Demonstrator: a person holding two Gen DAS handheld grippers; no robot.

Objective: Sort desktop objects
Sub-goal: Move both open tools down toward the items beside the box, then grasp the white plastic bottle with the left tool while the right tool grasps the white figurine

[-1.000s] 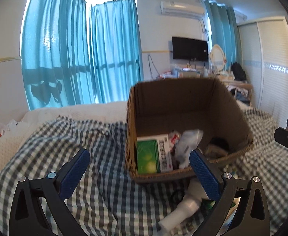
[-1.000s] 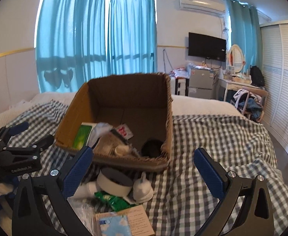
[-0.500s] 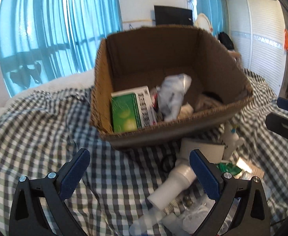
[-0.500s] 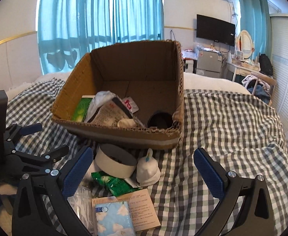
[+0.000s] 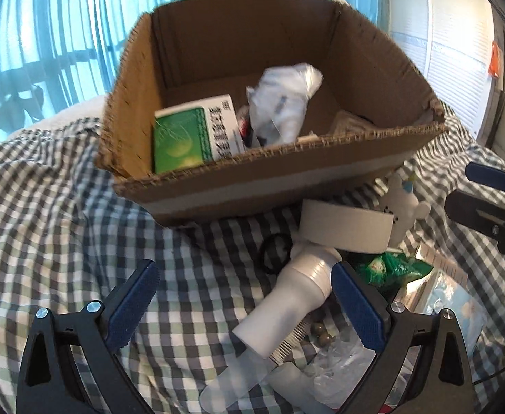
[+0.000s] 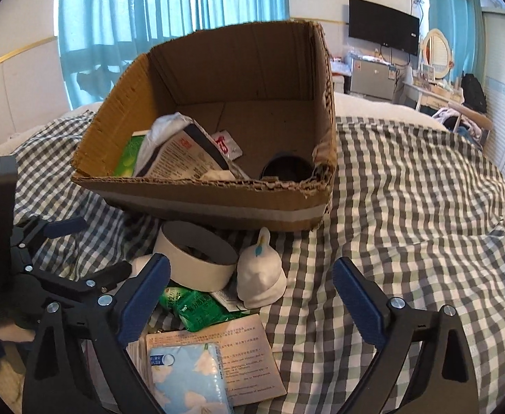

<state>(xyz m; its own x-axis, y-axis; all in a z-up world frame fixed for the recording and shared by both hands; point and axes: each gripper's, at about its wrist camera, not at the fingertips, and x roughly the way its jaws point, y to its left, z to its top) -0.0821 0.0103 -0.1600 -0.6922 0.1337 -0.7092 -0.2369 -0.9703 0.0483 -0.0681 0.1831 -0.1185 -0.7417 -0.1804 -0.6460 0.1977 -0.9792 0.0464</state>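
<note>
Bedding: grey-checked cover (image 6: 407,207) over a bed, teal curtains (image 6: 169,0) far, wall TV (image 6: 383,36) far right. Cardboard box (image 6: 218,203) holds a green-and-white carton (image 5: 190,138), crumpled white bag (image 5: 283,103), printed packet (image 6: 183,155), dark round tub (image 6: 286,169). Near it (outside): tape roll (image 6: 197,258), white bottle (image 5: 297,296), tissue pack (image 6: 187,379). Left gripper (image 5: 245,303) spread around the bottle; right gripper (image 6: 249,296) spread, just narrowing, pinching nothing.
</note>
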